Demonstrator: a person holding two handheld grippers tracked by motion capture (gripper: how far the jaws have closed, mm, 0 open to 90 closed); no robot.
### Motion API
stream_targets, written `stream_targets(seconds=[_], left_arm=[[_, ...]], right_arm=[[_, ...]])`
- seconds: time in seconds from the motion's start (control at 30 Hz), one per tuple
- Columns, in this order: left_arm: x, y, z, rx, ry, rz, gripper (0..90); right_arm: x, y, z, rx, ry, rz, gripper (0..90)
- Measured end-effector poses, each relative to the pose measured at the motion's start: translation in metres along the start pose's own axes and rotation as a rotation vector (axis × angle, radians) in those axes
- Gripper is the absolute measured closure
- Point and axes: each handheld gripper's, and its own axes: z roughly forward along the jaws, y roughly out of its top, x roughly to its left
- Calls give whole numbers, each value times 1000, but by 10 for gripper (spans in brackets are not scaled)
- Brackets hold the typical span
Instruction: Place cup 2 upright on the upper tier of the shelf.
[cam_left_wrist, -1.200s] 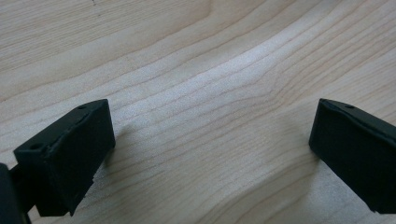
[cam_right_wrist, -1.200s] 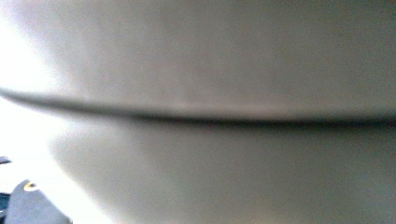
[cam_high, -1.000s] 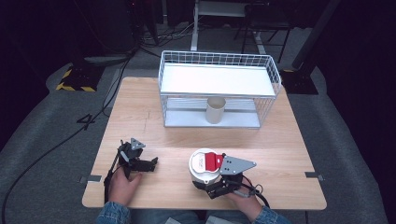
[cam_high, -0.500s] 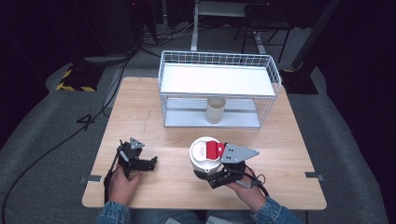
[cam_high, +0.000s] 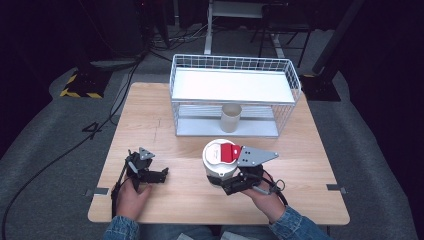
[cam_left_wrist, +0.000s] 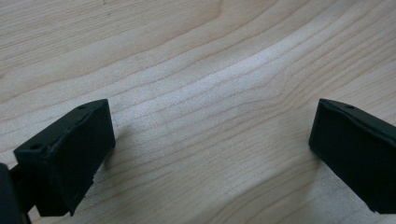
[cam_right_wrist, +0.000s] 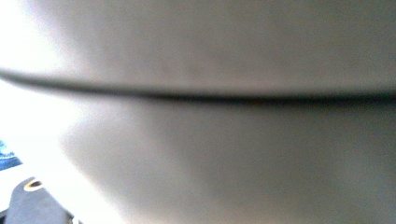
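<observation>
White tub (cam_high: 220, 161) with a red-and-white lid sits near the front of the wooden desk (cam_high: 165, 130), clamped by the right gripper (cam_high: 231, 183); up close its pale wall (cam_right_wrist: 233, 154) is a blur. Left gripper (cam_high: 159, 176) rests on the desk, jaws spread wide over bare wood. Behind, a wire basket (cam_high: 235, 95) holds a small beige cup (cam_high: 231, 118).
</observation>
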Motion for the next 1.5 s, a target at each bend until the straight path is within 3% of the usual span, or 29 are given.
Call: stream_targets(seconds=[0.17,0.73,0.83,1.2,1.5], left_arm=[[0,0,0,0,-1,-3,8],[0,0,0,1,0,1,7],[0,0,0,1,-1,2,7],[0,0,0,0,-1,1,7],[0,0,0,0,-1,1,7]], right_arm=[[-11,8,-1,17,-25,30,138],[-43,45,-8,9,-101,19,138],[-52,55,-7,2,-112,38,138],[-76,83,-5,-10,-166,31,138],[-96,98,-4,-24,-212,56,138]])
